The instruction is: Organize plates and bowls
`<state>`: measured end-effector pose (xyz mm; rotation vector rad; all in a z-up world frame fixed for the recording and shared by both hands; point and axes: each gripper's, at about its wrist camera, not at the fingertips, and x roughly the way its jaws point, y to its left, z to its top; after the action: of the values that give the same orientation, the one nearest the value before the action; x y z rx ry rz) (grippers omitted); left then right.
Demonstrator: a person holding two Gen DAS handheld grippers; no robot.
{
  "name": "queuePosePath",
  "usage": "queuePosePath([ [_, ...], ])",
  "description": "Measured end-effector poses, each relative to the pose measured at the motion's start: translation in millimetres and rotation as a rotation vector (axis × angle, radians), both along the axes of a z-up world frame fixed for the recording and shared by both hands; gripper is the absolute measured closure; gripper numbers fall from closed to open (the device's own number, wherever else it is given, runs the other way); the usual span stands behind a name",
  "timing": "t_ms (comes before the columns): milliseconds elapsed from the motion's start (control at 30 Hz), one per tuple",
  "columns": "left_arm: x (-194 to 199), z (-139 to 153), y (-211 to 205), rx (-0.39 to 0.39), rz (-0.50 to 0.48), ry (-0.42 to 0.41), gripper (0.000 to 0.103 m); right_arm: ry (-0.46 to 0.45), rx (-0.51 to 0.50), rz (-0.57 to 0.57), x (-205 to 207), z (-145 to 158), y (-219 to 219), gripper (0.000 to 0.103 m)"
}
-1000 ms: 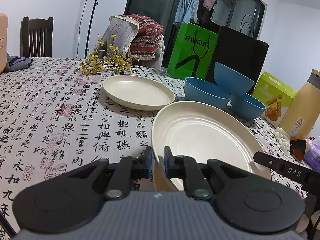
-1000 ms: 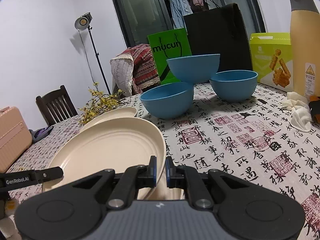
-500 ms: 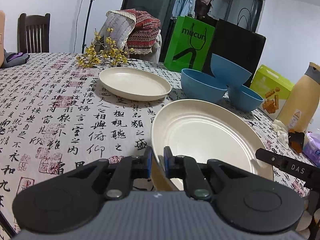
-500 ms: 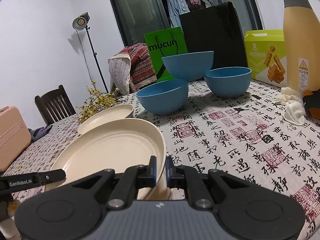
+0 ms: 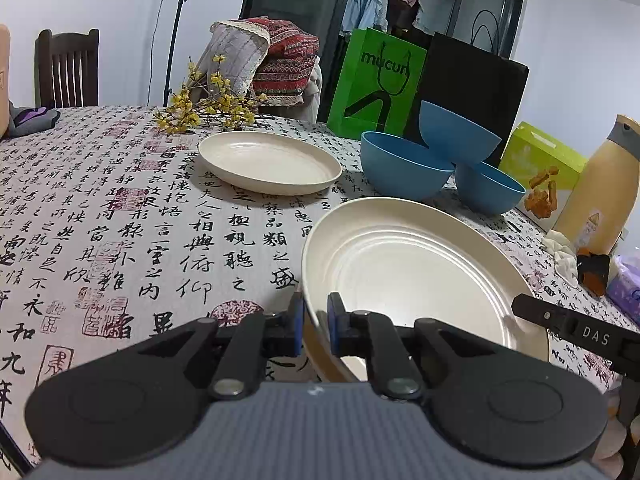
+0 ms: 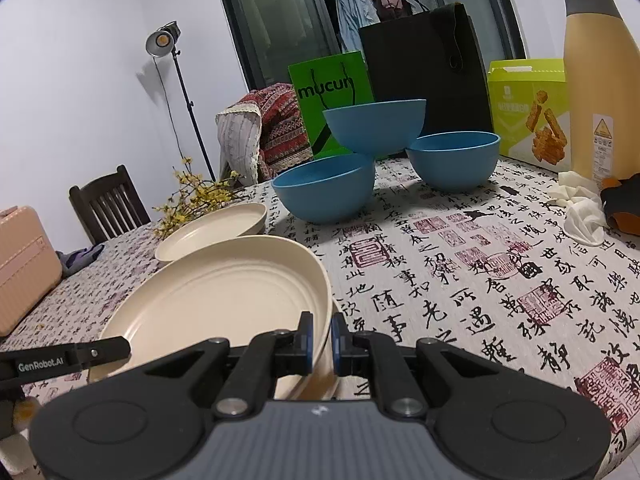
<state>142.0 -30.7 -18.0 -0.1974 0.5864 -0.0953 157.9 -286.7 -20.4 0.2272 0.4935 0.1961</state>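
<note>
Grippers clamp opposite edges of the large cream plate [image 5: 408, 276]: the left gripper [image 5: 316, 326] is clenched on its rim at 6 o'clock in the left wrist view, the right gripper [image 6: 319, 340] likewise in its own. At 11 o'clock on the calligraphy tablecloth [image 5: 120, 216] lies the smaller cream plate [image 5: 270, 162]. At 1 o'clock, three blue bowls [image 5: 404, 170], one propped on two.
</note>
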Motion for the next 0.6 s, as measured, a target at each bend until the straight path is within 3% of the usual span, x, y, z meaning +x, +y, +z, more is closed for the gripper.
queuePosePath([
  [600, -5, 0, -13, 0.082, -0.001, -0.007, 0.091, -0.013, -0.06, -0.015, -9, 1, 7, 0.094],
])
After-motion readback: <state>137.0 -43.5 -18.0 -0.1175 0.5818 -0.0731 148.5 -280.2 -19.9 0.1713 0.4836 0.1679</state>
